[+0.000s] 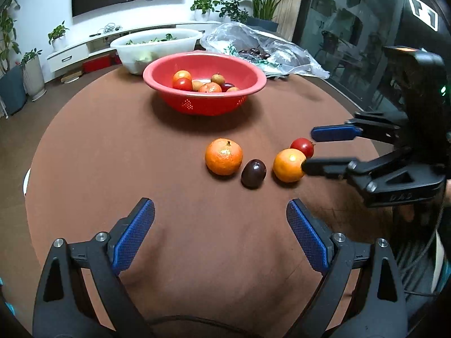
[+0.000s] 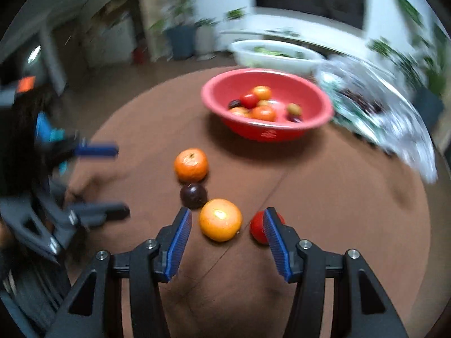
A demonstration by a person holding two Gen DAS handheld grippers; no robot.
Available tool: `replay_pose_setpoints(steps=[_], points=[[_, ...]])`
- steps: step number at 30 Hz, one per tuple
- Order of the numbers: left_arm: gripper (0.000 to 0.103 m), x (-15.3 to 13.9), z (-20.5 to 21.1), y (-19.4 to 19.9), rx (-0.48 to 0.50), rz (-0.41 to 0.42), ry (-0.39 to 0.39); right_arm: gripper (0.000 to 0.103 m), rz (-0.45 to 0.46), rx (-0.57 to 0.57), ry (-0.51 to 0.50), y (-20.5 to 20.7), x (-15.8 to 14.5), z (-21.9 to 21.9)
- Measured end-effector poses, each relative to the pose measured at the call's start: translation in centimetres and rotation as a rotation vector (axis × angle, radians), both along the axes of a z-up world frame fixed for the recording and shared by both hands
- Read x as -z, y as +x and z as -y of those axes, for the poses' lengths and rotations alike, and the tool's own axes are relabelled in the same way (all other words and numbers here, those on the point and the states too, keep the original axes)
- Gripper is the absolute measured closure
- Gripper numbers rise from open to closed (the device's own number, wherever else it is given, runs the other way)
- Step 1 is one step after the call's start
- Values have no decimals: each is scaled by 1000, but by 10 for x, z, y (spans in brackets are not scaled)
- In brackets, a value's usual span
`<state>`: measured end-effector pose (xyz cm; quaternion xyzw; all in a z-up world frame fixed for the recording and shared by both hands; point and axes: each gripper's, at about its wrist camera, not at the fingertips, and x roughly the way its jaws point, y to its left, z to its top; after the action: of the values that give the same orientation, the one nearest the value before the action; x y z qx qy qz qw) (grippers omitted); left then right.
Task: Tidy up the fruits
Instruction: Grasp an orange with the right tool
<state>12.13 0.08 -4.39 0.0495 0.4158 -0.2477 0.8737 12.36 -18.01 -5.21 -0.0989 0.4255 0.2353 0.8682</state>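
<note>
On the brown tablecloth lies a row of fruit: a stemmed orange, a dark plum, a smooth orange and a red tomato. My left gripper hangs open and empty, short of the row. From the right, my right gripper reaches in, its tips beside the smooth orange and the tomato. In the right wrist view my right gripper is open, the smooth orange lies between its fingertips untouched, and the tomato is half hidden behind one finger. The plum and stemmed orange lie beyond.
A red basket with several fruits stands further back on the table. Behind it are a white bowl of greens and a clear plastic bag with dark fruit. My left gripper shows at the left of the right wrist view.
</note>
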Motion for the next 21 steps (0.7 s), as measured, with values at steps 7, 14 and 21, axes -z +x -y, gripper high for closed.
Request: replay_pose_setpoints(steps=[7,14,21], points=[[8,-14,-5,25,86,19,104,47,-62,-195,-180,20,10,-17],[8,-17,-10,37,112,9,119,48,-96,-327,-292,21,27,-43],[8,-11,2,39,123,-12,106,62,-122,-341,-274,16,30,-44]])
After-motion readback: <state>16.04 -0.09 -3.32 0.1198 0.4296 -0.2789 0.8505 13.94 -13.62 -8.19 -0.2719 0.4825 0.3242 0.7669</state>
